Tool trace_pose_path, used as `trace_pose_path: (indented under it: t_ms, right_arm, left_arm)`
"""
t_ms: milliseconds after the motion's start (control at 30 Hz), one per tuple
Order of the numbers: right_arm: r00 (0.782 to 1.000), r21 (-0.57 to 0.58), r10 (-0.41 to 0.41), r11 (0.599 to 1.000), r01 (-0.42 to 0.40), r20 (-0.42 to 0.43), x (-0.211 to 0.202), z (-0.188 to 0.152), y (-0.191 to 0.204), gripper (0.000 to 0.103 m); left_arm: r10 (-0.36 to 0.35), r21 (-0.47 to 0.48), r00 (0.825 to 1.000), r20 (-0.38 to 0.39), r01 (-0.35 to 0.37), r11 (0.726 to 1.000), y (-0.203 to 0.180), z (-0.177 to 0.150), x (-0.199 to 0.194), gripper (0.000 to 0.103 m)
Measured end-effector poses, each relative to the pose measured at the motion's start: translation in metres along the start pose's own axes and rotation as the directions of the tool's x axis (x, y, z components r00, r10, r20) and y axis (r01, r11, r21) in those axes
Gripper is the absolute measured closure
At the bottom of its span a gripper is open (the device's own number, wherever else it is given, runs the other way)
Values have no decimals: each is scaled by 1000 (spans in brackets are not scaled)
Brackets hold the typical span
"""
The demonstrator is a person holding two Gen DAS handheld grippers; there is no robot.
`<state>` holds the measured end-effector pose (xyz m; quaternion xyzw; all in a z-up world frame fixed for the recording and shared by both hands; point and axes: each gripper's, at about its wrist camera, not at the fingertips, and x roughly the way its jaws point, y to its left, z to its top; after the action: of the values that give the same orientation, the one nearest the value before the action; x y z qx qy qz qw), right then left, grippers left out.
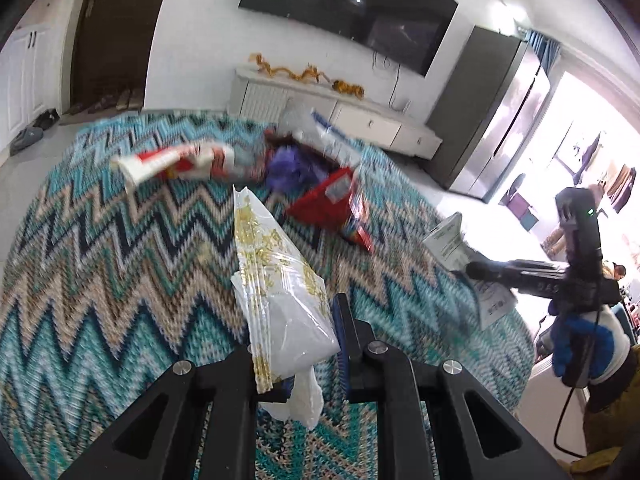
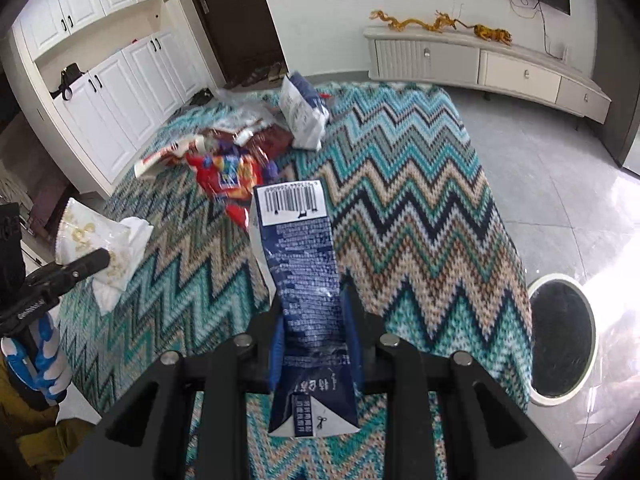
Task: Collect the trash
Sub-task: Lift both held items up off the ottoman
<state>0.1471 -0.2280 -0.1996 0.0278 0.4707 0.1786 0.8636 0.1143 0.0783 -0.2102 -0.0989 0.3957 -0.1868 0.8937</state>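
Note:
My left gripper is shut on a white and gold snack wrapper, held above the zigzag cloth; the wrapper also shows in the right wrist view. My right gripper is shut on a navy blue packet with a barcode, seen at the right in the left wrist view. A pile of loose trash lies at the cloth's far side: a red packet, a red and white wrapper, purple pieces and a white and blue bag.
A round bin with a white rim and black inside stands on the floor right of the cloth-covered table. A TV cabinet, white cupboards, a dark door and a fridge stand around the room.

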Motion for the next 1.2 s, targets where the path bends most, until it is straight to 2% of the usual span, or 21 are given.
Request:
trace_pose_path:
  t_ms: [100, 133, 200, 233, 267, 433, 500, 567, 667, 933, 1100, 1133, 1200]
  right_arm:
    - [999, 7, -5, 1000, 5, -38, 11, -5, -6, 78]
    - [999, 13, 2, 1000, -1, -43, 14, -5, -8, 78]
    - [999, 19, 12, 1000, -11, -46, 18, -3, -9, 78]
    - [999, 14, 13, 1000, -13, -47, 19, -1, -8, 77]
    - [999, 10, 15, 1000, -14, -48, 19, 0, -8, 77]
    - [997, 9, 26, 1000, -25, -66, 25, 2, -7, 76]
    - [997, 9, 28, 1000, -27, -70, 27, 3, -6, 76]
    - [997, 11, 28, 1000, -28, -70, 27, 4, -6, 76]
    - [997, 13, 30, 999, -29, -69, 28, 5, -7, 76]
    - [996, 20, 48, 999, -47, -79, 30, 8, -11, 76]
    - [994, 10, 51, 999, -51, -98, 34, 12, -11, 77]
    - [994, 7, 50, 999, -49, -99, 34, 12, -11, 78]
    - [994, -1, 45, 999, -46, -98, 34, 12, -9, 78]
  left_arm:
    - [-7, -25, 1000, -22, 6, 1000, 8, -5, 10, 84]
    - [-11, -30, 1000, -20, 10, 1000, 9, -5, 11, 79]
    - [-15, -41, 1000, -4, 15, 999, 14, -2, 8, 65]
    - [-13, -47, 1000, 4, 13, 999, 16, -1, 5, 47]
    - [-7, -51, 1000, 19, 8, 999, 19, -1, 2, 36]
    - [-13, -71, 1000, 25, 15, 997, 25, 4, 3, 37]
    - [-6, -77, 1000, 13, 7, 997, 27, 7, 8, 39]
    - [3, -68, 1000, 2, -3, 998, 26, 10, 13, 48]
    - [11, -66, 1000, -15, -12, 998, 24, 17, 21, 57]
    - [46, -108, 996, -72, -54, 993, 33, 35, 47, 68]
    - [42, -133, 991, -127, -59, 989, 37, 39, 64, 86]
    - [35, -135, 991, -126, -52, 989, 36, 39, 64, 93]
    - [17, -138, 993, -118, -33, 990, 35, 39, 63, 96]
